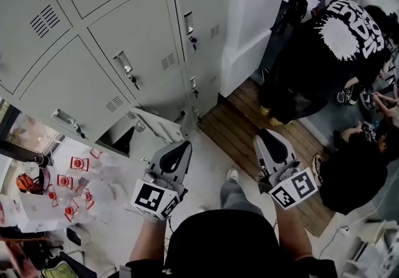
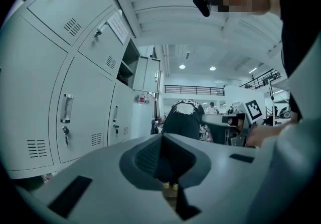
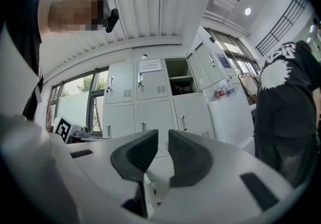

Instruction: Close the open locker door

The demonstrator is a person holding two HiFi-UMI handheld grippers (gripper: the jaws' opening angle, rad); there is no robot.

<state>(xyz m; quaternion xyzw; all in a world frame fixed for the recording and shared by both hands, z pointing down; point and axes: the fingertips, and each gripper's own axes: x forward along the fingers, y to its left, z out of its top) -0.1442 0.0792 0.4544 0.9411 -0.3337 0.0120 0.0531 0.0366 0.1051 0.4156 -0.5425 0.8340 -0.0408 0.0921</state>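
A bank of grey lockers (image 1: 124, 40) fills the upper left of the head view. One bottom locker stands open: its door (image 1: 159, 128) swings out toward me beside the dark compartment (image 1: 121, 141). My left gripper (image 1: 185, 144) is shut and empty, its tip just short of that door's edge. My right gripper (image 1: 262, 136) is shut and empty too, farther right over the floor. In the left gripper view the left gripper (image 2: 161, 137) points along the locker row. The right gripper (image 3: 163, 135) faces the lockers (image 3: 145, 102), with a door edge (image 3: 149, 188) low between its jaws.
A person in a black shirt with white print (image 1: 330, 46) bends over at the right, with another person (image 1: 355, 174) below. A white cabinet (image 1: 255, 15) stands beside the lockers. Red-and-white packages (image 1: 75, 183) litter the floor at left. An upper locker (image 3: 180, 77) is open as well.
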